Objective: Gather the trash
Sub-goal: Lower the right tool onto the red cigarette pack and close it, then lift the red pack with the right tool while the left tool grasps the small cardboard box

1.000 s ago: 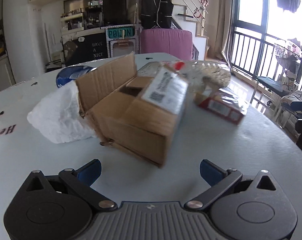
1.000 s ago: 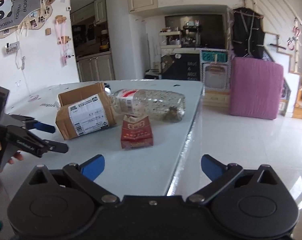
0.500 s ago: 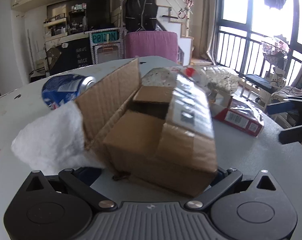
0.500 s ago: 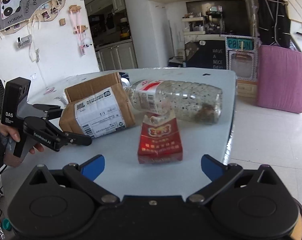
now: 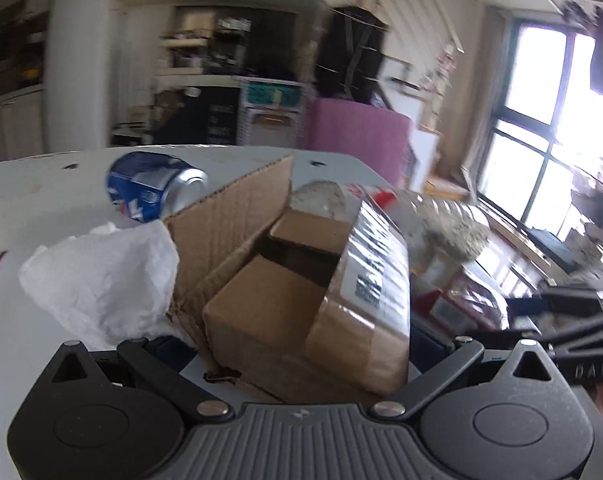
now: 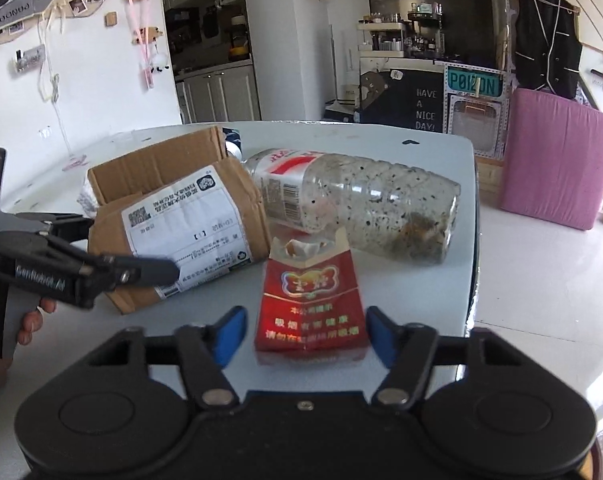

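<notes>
Right tool with jaws just narrowed around red pack, pads beside it, not yet pressing, left tool astride cardboard box, grip unclear, bottle, can and tissue on white counter

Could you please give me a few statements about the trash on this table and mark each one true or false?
1. The plastic bottle lies on its side. True.
2. The red cigarette pack sits between the blue pads of the right tool. True; those jaws have just been closing, with small gaps still showing at each side.
3. The blue can stands upright. False; it lies on its side behind the cardboard box.
4. The box is sealed shut. False; its flaps are open.
5. Crumpled white paper lies beside the box. True.
6. The left tool is at the bottle. False; it is at the box.
</notes>
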Demonstrator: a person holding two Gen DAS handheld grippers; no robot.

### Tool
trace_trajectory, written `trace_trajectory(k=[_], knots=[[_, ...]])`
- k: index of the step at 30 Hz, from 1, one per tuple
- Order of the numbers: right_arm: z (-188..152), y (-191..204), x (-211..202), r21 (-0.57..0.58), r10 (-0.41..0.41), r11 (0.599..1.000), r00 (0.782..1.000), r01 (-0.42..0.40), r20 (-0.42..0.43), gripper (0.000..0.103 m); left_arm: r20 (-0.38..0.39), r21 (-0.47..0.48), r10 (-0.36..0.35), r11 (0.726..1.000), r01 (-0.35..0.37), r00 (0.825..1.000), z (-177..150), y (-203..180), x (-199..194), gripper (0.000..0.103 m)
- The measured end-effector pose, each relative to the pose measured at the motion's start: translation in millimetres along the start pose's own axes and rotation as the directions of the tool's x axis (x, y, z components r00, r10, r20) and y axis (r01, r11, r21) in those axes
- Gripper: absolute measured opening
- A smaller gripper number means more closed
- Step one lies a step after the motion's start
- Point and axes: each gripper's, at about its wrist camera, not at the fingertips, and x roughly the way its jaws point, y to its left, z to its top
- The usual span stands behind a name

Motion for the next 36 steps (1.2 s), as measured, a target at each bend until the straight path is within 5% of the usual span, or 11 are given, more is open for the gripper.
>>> trace_trajectory(k=[10,27,36], knots=[[-22.2,0.8,-34.7,-0.002,0.011,1.000,1.000,-0.011,0.004,0.055,0.032,-0.088,0.001,0.996,0.002,0.999,-28.3,-22.4,-40.4,0.099],[-72.1,-6.8,-108.3,0.032,0.026,0.999,0.999,-0.027,0.020,0.055,0.108,0.003,-0.052,0.999,0.052,0.993,-76.2,-61.8,-110.8,0.103],[-75.8,-17.4,-119.4,0.084,0.033,0.996,0.998,-0.038,0.053,0.055,0.172,0.069,0.014,0.997,-0.026,0.985,-66.1,-48.3,-125.3,0.103]])
